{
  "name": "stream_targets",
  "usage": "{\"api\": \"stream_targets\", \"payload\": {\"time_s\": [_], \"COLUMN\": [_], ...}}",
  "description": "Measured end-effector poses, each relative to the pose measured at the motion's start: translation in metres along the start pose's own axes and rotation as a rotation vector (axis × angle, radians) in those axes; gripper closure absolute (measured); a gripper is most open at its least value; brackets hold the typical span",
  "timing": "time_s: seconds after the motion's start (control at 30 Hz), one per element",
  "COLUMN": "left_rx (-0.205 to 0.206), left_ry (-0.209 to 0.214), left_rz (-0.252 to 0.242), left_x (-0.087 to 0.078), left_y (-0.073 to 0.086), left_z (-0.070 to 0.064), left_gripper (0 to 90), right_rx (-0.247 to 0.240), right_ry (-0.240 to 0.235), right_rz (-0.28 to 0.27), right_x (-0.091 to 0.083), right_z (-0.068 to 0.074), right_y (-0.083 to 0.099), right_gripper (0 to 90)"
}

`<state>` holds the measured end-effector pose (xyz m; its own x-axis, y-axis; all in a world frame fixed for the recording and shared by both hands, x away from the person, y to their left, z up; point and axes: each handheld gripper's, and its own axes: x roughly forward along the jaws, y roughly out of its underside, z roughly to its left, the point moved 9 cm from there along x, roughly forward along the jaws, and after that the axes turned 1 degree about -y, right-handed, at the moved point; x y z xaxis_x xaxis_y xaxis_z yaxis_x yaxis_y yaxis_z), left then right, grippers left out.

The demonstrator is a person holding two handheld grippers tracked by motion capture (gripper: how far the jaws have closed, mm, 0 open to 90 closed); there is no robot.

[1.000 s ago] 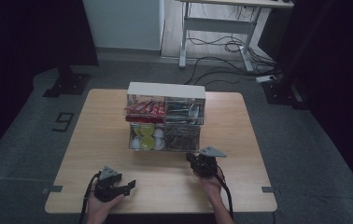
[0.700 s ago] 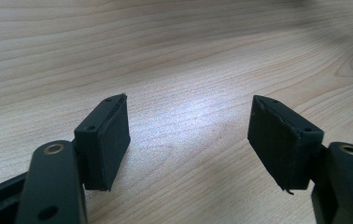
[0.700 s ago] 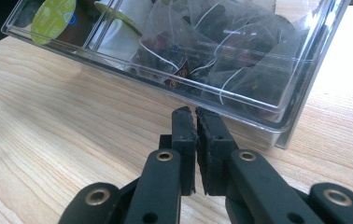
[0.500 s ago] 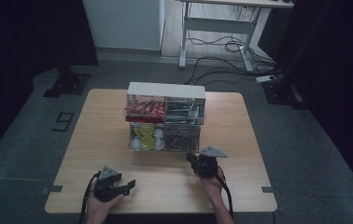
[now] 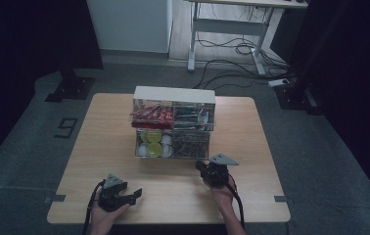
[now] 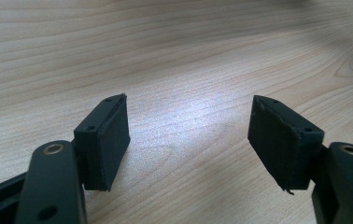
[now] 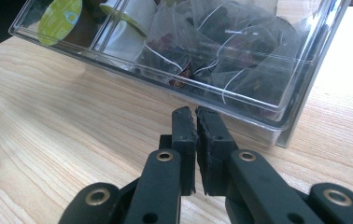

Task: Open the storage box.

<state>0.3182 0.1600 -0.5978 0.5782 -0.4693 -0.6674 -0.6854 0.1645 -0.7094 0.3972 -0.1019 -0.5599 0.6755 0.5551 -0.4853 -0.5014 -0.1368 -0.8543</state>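
organizer box (image 5: 174, 128) lies crosswise, drawers facing the person; right hand-held gripper (image 7: 195, 115) pressed together, left hand-held gripper (image 6: 188, 135) apart.

One table (image 5: 100, 147) carries one clear organiser (image 5: 174, 122) with four compartments, two above and two below. One compartment holds red packets (image 5: 150, 115), too bunched to count; one holds dark sachets (image 5: 191, 115), count unclear. The lower left one holds pods (image 5: 152, 146), about five showing from above. The lower right one holds tea bags (image 7: 221, 51), too heaped to count. Two grippers: left gripper (image 5: 133, 195), right gripper (image 5: 200, 166). Two hands hold them.
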Motion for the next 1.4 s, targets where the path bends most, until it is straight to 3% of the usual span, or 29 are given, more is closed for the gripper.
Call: {"api": "stream_targets", "payload": {"time_s": [0.53, 1.13, 1.4], "left_rx": [0.006, 0.008, 0.005], "left_ry": [0.000, -0.003, -0.008], "left_rz": [0.005, 0.014, 0.018], "left_x": [0.001, 0.004, 0.005], "left_y": [0.001, 0.003, 0.004], "left_z": [0.000, 0.000, 0.001], "left_gripper": [29.2, 29.3, 29.3], "right_rx": [0.003, 0.015, -0.006], "right_ry": [0.004, 0.026, 0.027], "right_rz": [-0.037, -0.120, -0.156], "right_x": [-0.008, -0.024, -0.029], "right_z": [-0.002, -0.011, -0.011], "right_y": [-0.008, -0.027, -0.046], "right_gripper": [85.3, 85.2, 85.1]}}
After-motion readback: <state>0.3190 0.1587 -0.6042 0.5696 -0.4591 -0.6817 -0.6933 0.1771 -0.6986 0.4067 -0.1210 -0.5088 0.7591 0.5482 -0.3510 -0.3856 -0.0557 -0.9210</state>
